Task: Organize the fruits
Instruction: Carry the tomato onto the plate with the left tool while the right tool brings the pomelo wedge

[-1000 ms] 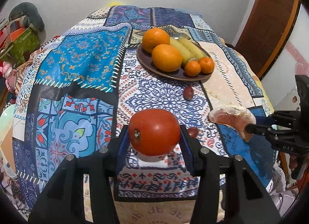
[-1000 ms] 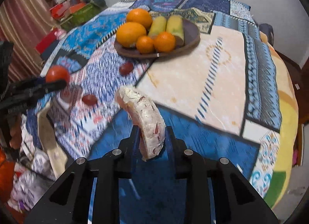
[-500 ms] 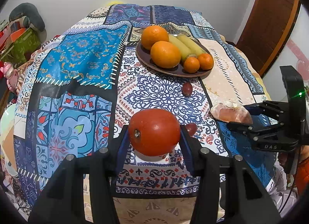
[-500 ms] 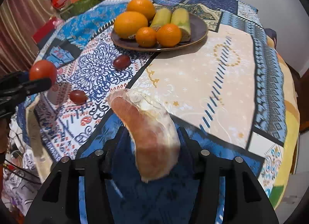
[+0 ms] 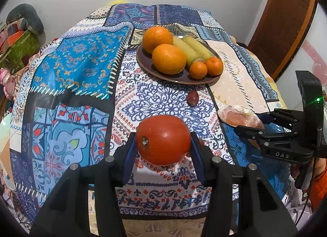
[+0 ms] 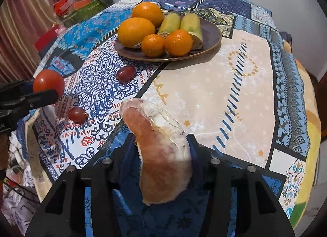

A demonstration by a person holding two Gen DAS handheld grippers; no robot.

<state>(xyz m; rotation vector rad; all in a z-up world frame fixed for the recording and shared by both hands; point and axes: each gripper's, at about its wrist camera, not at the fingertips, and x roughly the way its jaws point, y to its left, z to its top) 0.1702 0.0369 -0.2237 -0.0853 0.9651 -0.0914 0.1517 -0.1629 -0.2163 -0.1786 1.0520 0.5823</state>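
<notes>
While the left gripper [image 5: 163,145] clamps the tomato [image 5: 163,139] at lower centre and the right gripper [image 6: 163,149] pinches the peeled citrus segment [image 6: 161,155], carry both level toward the plate [image 5: 143,63] at upper centre, setting them into bare gaps

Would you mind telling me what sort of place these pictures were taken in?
Most likely a room in a home: a patchwork cloth covers the surface, a plate holds fruit, a wooden door stands behind, and household clutter is piled by the wall.

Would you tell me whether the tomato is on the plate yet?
No: the tomato is held in the left tongs, short of the plate.
</notes>
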